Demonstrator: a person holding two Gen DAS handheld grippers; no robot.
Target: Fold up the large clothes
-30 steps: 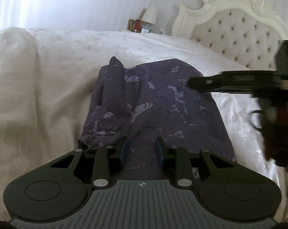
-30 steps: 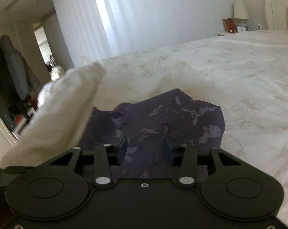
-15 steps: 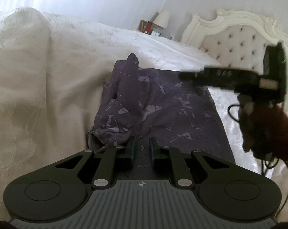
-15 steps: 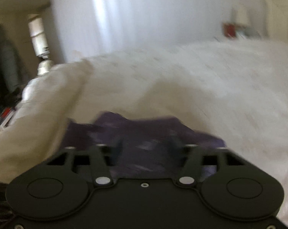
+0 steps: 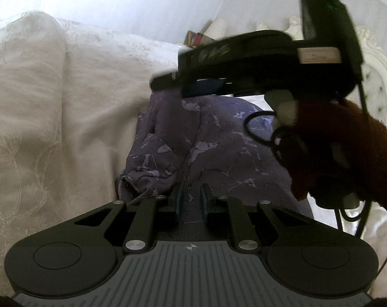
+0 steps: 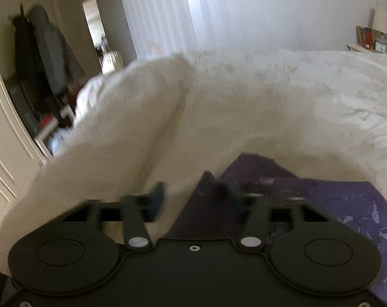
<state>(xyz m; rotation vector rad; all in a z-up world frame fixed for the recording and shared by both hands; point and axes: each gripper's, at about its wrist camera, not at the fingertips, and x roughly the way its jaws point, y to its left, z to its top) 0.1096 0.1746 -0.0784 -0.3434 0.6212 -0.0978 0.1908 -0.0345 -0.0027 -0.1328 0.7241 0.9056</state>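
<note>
Cream bedspread (image 5: 52, 117), faintly embroidered with leaf and vine lines, covers the whole bed; one fold is heaped into a ridge (image 6: 121, 128) to the left of the garment. Purple patterned garment (image 5: 219, 148) lies on it, bunched along its left edge.

Left gripper (image 5: 192, 199): jaws close together, pinched on the near hem of the garment.

Right gripper (image 6: 193, 199): blurred; jaws have just been closing, yet a gap shows between them. A raised point of purple cloth stands in that gap, nearer the right finger; contact cannot be judged. In the left wrist view the same gripper (image 5: 165, 81) reaches across over the garment's far end, held by a hand in a dark red sleeve (image 5: 347, 148).

Room: white curtains (image 6: 167, 20), tufted white headboard (image 5: 380, 81), nightstand with lamp (image 6: 381, 21) and small clock (image 6: 380, 46). Coats (image 6: 44, 48) hang by a doorway at far left.
</note>
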